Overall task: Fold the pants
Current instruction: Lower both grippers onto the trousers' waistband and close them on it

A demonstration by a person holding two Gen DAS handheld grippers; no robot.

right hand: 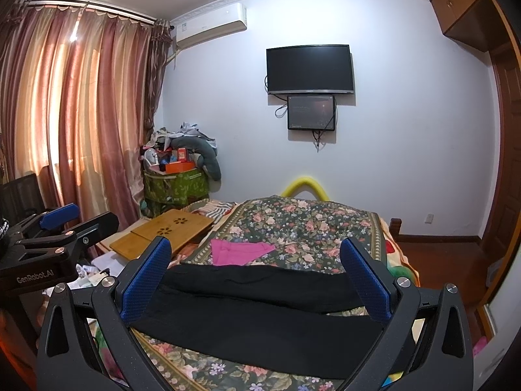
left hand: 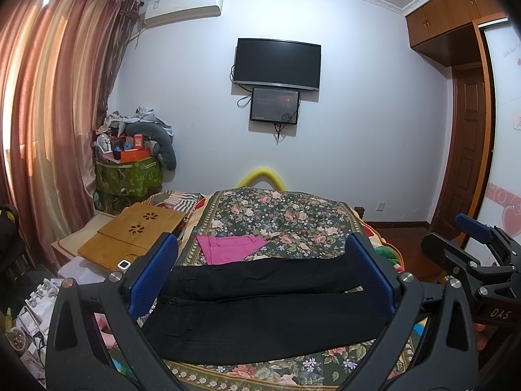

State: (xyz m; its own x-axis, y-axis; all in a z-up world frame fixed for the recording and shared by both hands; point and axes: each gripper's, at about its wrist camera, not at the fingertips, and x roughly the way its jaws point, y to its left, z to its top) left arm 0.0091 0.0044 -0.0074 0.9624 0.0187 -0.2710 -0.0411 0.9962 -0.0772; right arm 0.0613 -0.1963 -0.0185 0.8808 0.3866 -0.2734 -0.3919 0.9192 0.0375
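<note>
Black pants [left hand: 260, 306] lie flat across the flowered bedspread [left hand: 280, 218], the two legs stretched left to right, waistband with a button at the left. They also show in the right wrist view [right hand: 257, 312]. My left gripper [left hand: 260, 270] is open and empty, its blue pads [left hand: 149, 277] hovering above the pants. My right gripper [right hand: 255, 277] is open and empty, above the pants too. The right gripper also shows at the right edge of the left wrist view [left hand: 482, 254], and the left gripper at the left edge of the right wrist view [right hand: 58, 224].
A folded pink garment [left hand: 231, 247] lies on the bed beyond the pants. A bamboo lap tray [left hand: 136, 231] rests at the bed's left. Clutter and a green storage box [left hand: 127, 176] stand by the curtain. A wardrobe and door [left hand: 469, 137] are at the right.
</note>
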